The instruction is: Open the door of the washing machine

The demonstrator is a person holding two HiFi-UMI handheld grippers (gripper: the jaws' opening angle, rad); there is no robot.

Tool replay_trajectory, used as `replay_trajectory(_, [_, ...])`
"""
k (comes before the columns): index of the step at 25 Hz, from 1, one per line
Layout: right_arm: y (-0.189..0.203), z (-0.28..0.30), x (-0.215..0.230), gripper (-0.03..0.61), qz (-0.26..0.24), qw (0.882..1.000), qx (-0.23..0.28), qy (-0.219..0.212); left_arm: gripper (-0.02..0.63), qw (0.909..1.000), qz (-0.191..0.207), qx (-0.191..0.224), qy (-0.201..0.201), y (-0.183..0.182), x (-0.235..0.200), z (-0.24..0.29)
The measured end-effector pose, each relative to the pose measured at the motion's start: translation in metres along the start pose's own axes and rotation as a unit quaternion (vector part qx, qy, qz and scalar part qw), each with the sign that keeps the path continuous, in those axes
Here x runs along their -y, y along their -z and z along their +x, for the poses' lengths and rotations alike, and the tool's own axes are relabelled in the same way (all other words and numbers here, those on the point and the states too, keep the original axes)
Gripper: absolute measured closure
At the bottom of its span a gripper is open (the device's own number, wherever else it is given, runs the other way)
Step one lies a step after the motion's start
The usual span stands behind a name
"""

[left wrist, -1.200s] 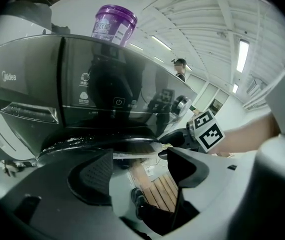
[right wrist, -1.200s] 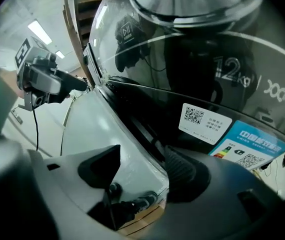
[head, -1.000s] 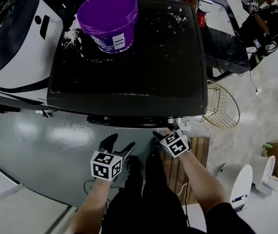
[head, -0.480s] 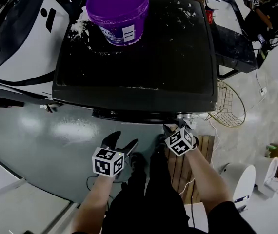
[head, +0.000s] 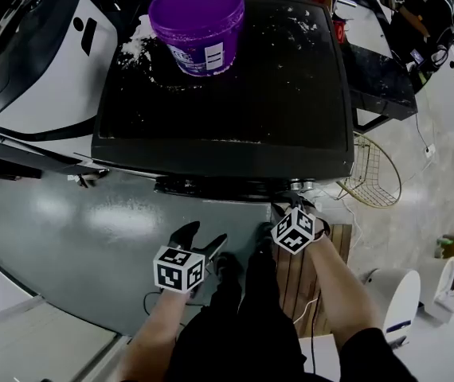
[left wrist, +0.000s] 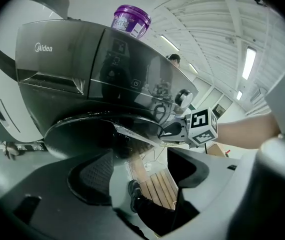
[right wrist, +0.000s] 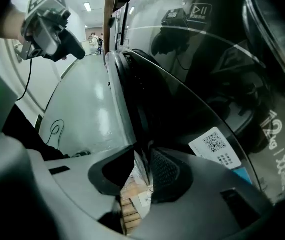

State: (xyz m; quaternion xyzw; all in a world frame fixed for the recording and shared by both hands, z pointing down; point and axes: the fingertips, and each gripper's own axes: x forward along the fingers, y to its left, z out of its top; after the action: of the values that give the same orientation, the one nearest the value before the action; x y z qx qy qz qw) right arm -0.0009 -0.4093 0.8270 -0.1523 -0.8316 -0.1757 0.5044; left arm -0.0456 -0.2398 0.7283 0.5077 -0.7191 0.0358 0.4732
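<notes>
The dark front-loading washing machine [head: 227, 94] fills the upper head view, its round door [head: 219, 188] bulging just under the front edge. My right gripper [head: 287, 208] is at the door's right edge. In the right gripper view the door's rim [right wrist: 141, 156] lies between the jaws of the right gripper [right wrist: 142, 173], which have just been closing and now press on it. The glass [right wrist: 192, 109] curves away beyond. My left gripper [head: 201, 237] hangs open in front of the door, holding nothing. In the left gripper view the left gripper [left wrist: 142, 176] faces the door [left wrist: 102, 129].
A purple bucket [head: 197, 22] stands on the machine's top among white powder. A white appliance [head: 36, 54] is at the left, a gold wire basket [head: 370, 169] and a wooden slatted board [head: 326, 253] at the right. My legs and shoes are just below the grippers.
My right gripper has rolled and its jaws have closed on the door's right rim. The left gripper has drifted slightly and stays open. The head view has shifted a little.
</notes>
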Motion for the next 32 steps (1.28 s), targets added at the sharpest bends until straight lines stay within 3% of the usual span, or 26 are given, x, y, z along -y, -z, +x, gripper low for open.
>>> replay_trajectory(4, [-0.001, 0.004, 0.001, 0.46, -0.018, 1.0, -0.001, -0.013, 0.261, 1.0, 0.004, -0.001, 0.0, 0.001, -0.006, -0.002])
replay_trajectory(9, [-0.002, 0.004, -0.001, 0.46, -0.006, 1.0, -0.011, 0.004, 0.261, 1.0, -0.003, 0.003, -0.001, 0.004, -0.008, -0.004])
replay_trajectory(13, [0.016, -0.013, -0.072, 0.486, -0.048, 0.993, -0.007, -0.105, 0.261, 0.9999, -0.006, 0.01, 0.006, 0.004, -0.002, -0.006])
replay_trajectory(14, [0.018, -0.016, -0.093, 0.482, -0.046, 0.993, 0.0, -0.113, 0.261, 0.9999, -0.006, 0.011, 0.007, 0.005, -0.002, -0.008])
replay_trajectory(17, [0.021, -0.023, -0.124, 0.48, -0.009, 0.996, 0.008, -0.086, 0.261, 0.9998, -0.007, 0.014, 0.01, 0.008, 0.001, -0.01])
replay_trajectory(24, [0.022, -0.026, -0.145, 0.48, 0.064, 0.997, -0.004, -0.053, 0.279, 0.9999, -0.015, 0.004, 0.004, 0.033, 0.009, -0.013])
replay_trajectory(27, [0.02, -0.03, -0.154, 0.479, 0.079, 0.994, 0.001, -0.071, 0.297, 0.9997, -0.025, 0.003, -0.003, 0.041, 0.013, -0.009])
replay_trajectory(32, [0.016, -0.041, -0.176, 0.471, 0.067, 0.988, 0.013, -0.137, 0.353, 0.9983, -0.052, 0.012, -0.025, 0.044, 0.015, -0.005])
